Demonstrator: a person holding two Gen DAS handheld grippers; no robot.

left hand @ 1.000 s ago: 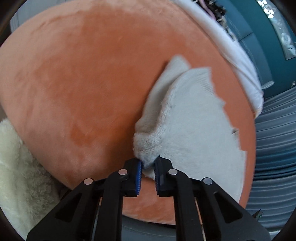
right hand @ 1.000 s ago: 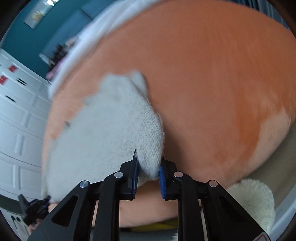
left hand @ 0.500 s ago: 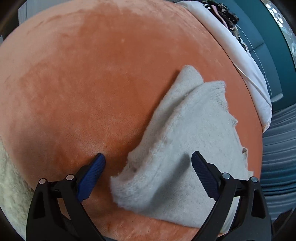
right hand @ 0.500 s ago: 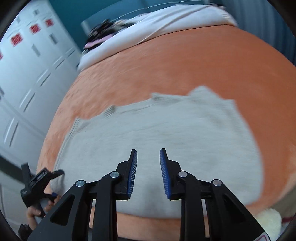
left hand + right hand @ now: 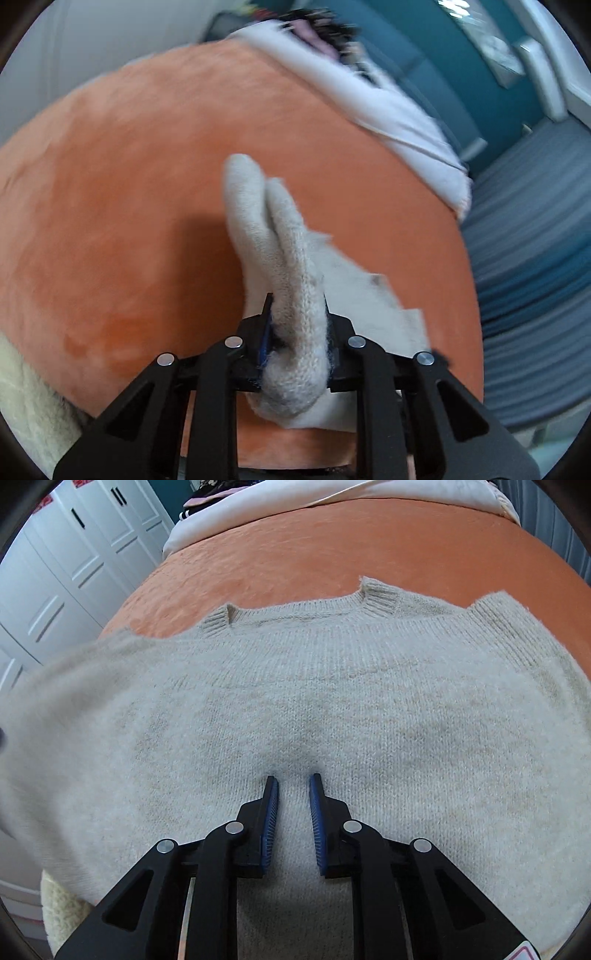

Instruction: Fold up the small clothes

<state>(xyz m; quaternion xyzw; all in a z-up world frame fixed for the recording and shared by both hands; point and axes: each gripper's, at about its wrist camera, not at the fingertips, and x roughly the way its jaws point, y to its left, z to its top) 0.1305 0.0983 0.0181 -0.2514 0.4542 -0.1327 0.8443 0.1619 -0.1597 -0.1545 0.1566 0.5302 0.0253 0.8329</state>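
A small cream knit sweater [image 5: 332, 709] lies on an orange blanket [image 5: 332, 542]. In the left wrist view my left gripper [image 5: 297, 306] is shut on a bunched fold of the sweater [image 5: 280, 243] and lifts that edge off the orange blanket [image 5: 129, 221]. In the right wrist view my right gripper [image 5: 293, 779] rests tips-down on the middle of the sweater's body. Its jaws stand a little apart with nothing between them. The ribbed neckline [image 5: 376, 598] faces away from me.
A white sheet [image 5: 388, 107] and dark clothes [image 5: 325, 33] lie at the blanket's far edge. A fluffy cream rug [image 5: 26, 398] shows at lower left. White cabinet doors [image 5: 74, 561] stand to the left. Grey-blue striped fabric [image 5: 528, 266] is on the right.
My left gripper went from wide open to shut on the sweater's edge and raised it. My right gripper let go of its corner and moved onto the sweater's middle.
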